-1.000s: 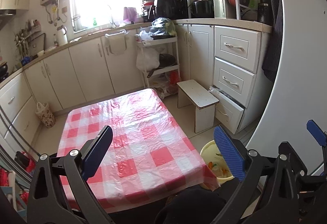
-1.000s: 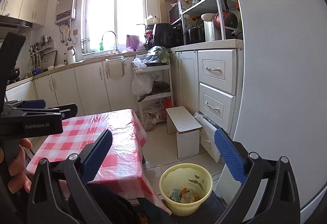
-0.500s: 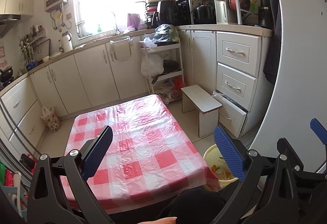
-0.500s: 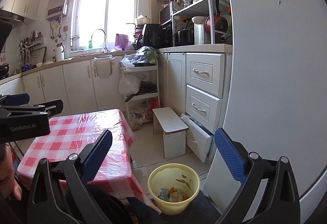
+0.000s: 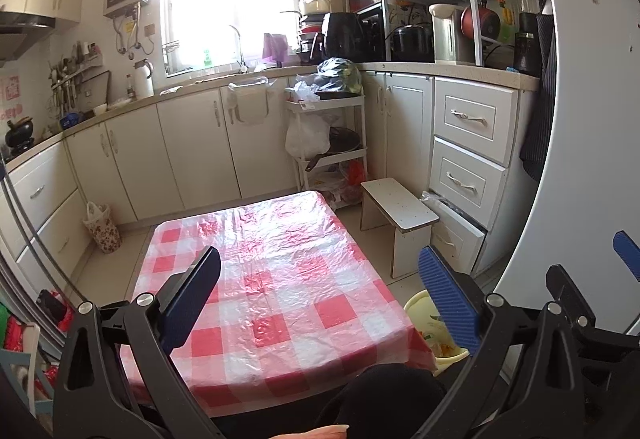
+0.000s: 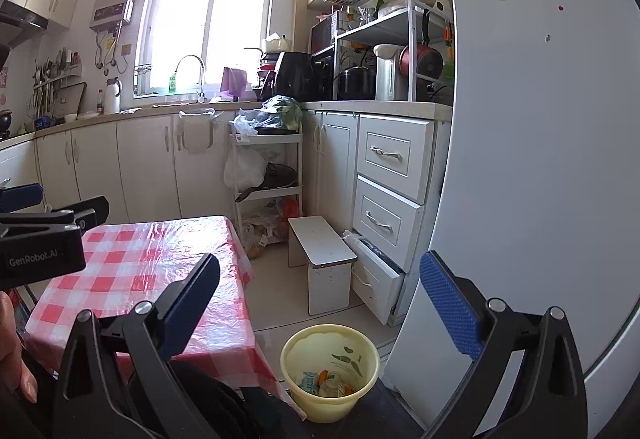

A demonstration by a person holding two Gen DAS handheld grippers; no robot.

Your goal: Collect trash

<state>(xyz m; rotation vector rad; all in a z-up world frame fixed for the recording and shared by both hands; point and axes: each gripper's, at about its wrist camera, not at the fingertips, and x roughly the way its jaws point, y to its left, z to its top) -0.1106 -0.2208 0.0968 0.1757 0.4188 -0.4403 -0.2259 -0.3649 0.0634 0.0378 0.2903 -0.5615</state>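
A yellow bin [image 6: 330, 370] stands on the floor beside the table, with wrappers and scraps [image 6: 325, 383] lying in its bottom. Its rim [image 5: 416, 309] peeks out past the table's right corner in the left wrist view. The low table [image 5: 276, 279] wears a red and white checked plastic cloth, and I see nothing lying on it. My left gripper [image 5: 320, 299] hangs open above the table's near half, holding nothing. My right gripper [image 6: 320, 303] is open and held high above the bin, also with nothing in it. Each gripper shows at the edge of the other's view.
A white step stool [image 6: 322, 253] stands beyond the bin, by a part-open bottom drawer [image 6: 376, 279]. A white fridge door [image 6: 540, 159] fills the right. A shelf trolley [image 6: 267, 175] with bags stands against the cabinets. A person's dark knee [image 5: 384, 395] is below the grippers.
Both views have tilted upward and drawn back a little: the table and bin sit lower in frame and more ceiling shows. Both grippers stay open.
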